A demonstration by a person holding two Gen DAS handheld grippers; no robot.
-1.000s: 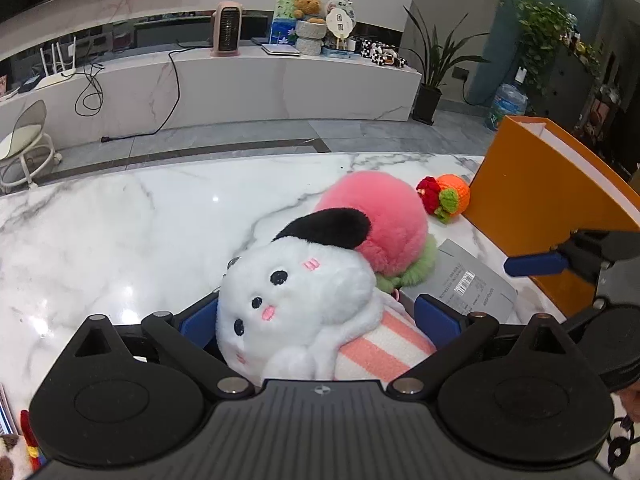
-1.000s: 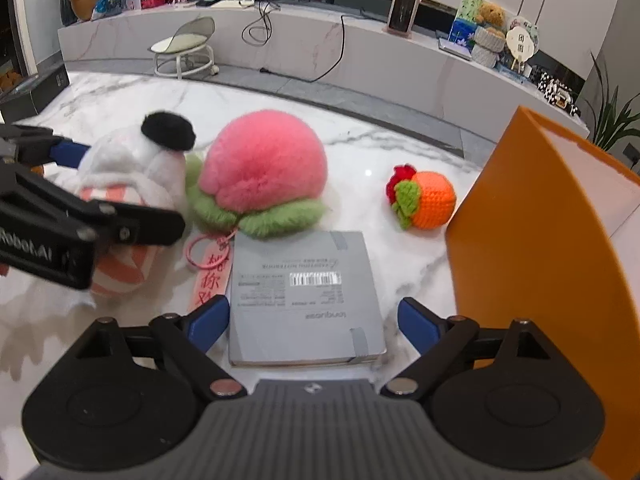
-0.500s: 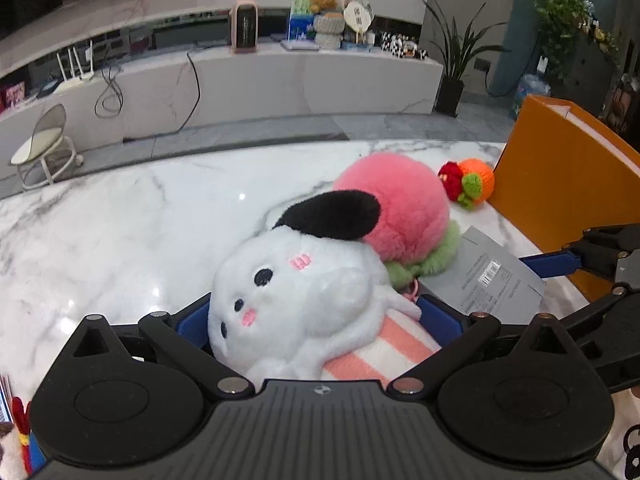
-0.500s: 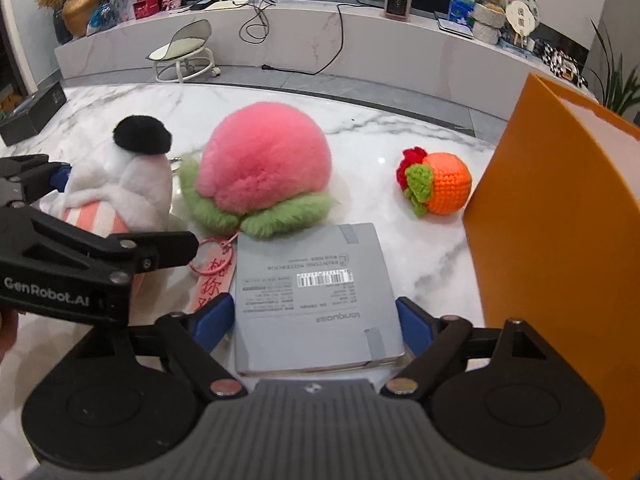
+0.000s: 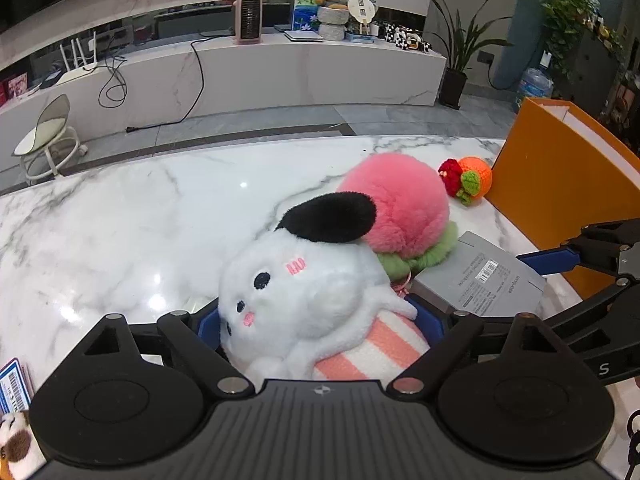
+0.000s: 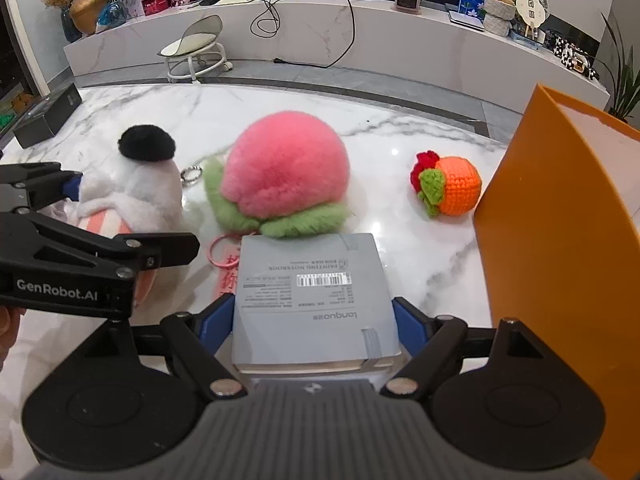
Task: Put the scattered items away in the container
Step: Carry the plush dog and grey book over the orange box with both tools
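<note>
My left gripper [image 5: 320,316] is shut on a white plush dog [image 5: 304,292] with a black ear and a pink-striped body, which seems raised a little off the marble table [image 5: 120,232]. My right gripper [image 6: 314,320] is shut on a grey notebook [image 6: 316,296] and holds it by its near end. A pink peach plush [image 6: 284,168] with green leaves lies behind both. A crocheted orange [image 6: 456,188] lies by the tall orange container [image 6: 560,240] on the right. The dog [image 6: 132,196] and the left gripper's fingers [image 6: 68,186] show at left in the right wrist view.
A pink keyring with a red tag [image 6: 224,256] lies on the table beside the notebook. A dark box [image 6: 44,116] sits at the table's far left. A small card [image 5: 14,384] and a brown-and-white plush [image 5: 16,448] sit at the left wrist view's bottom-left corner.
Both grippers have closed in on their loads. The plush dog has risen and turned in the left gripper. The notebook's near end has come up between the right gripper's fingers.
</note>
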